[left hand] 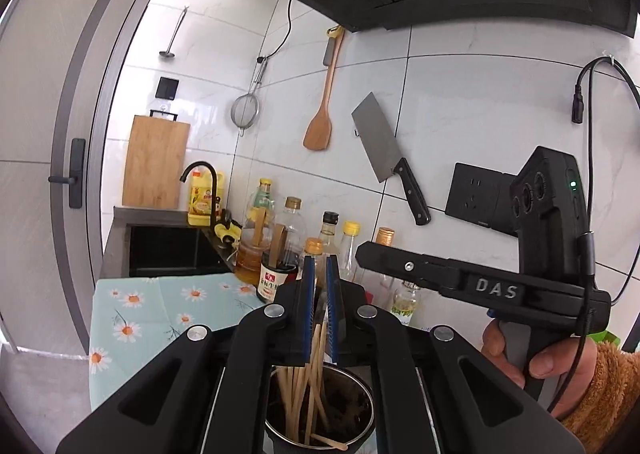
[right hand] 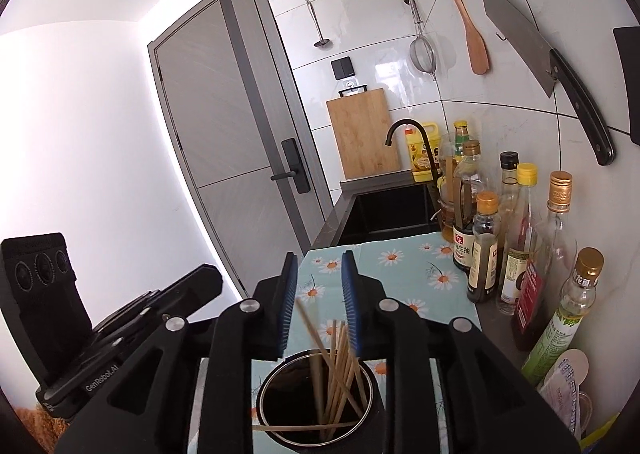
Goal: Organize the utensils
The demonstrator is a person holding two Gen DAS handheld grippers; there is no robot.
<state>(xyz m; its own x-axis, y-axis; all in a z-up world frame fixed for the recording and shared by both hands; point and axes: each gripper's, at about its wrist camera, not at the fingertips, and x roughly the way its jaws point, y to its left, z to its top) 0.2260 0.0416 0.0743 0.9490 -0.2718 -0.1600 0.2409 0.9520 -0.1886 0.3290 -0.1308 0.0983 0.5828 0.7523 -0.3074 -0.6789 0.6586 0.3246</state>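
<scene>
Going left to right along the bench: the sink (right hand: 384,209) sits at the far left end with a cutting board (right hand: 364,133) leaned on the wall behind it, probably so it drains and stays out of the way. Next comes the daisy-print mat (right hand: 400,266) covering the worktop, and the metal utensil cup (right hand: 316,402) stands on the mat's near edge. The chopsticks (right hand: 340,370) are mostly upright in it, tips fanned out, though one lies flat across the rim, so I'd say the sorting isn't finished.

The left gripper (left hand: 319,318) hangs right over the cup with its blue pads drawn close together on a few chopstick tops. It looks like it's pinching them, I guess to drop or straighten them in the cup. The right gripper (right hand: 318,306) is also above the cup but its pads are spread apart with nothing between them, likely waiting its turn.

Along the back edge by the wall the sauce bottles (right hand: 500,238) line up, keeping the front free. The cleaver (right hand: 532,49) and wooden spatula (right hand: 472,29) hang on the wall.
</scene>
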